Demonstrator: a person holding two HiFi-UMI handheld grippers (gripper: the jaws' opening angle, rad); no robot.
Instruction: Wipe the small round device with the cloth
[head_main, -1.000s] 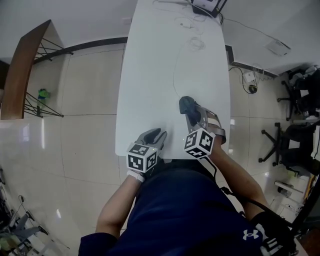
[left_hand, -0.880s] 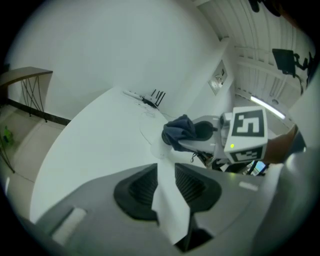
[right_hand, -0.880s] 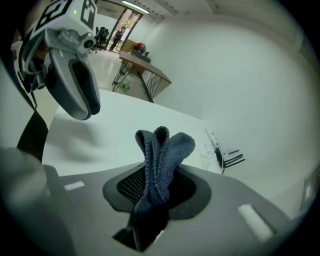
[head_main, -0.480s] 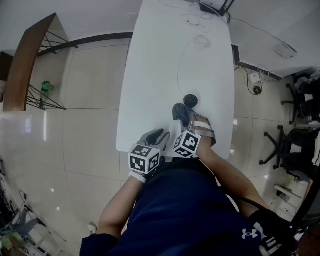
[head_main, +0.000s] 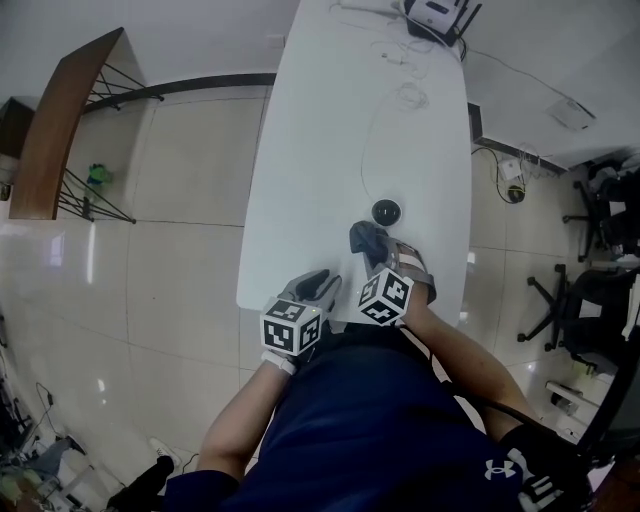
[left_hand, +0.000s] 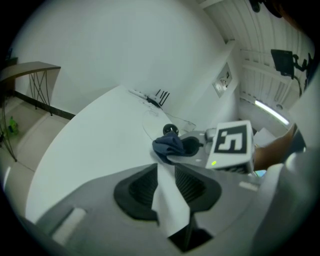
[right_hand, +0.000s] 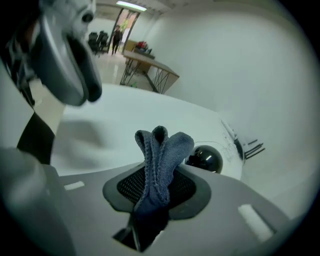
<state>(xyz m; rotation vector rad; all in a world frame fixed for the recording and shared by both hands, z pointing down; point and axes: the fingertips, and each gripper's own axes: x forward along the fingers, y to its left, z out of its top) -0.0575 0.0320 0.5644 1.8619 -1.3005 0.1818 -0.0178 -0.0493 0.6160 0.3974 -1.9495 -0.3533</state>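
In the head view we see the small round device (head_main: 386, 211) toward the table's (head_main: 300, 200) near right corner; the left gripper (left_hand: 165, 174) view shows narrow, empty jaws; the right gripper (right_hand: 156, 186) view shows jaws clamping the dark blue knitted cloth (right_hand: 164, 147), just short of the device.

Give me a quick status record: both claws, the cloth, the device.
left claw: jaws slightly apart, nothing between them, over the near end of the table
right claw: shut on the cloth
cloth: dark blue, folded, sticking out past the jaws
device: small black dome on the white table, just beyond the cloth, not touching it in the head view
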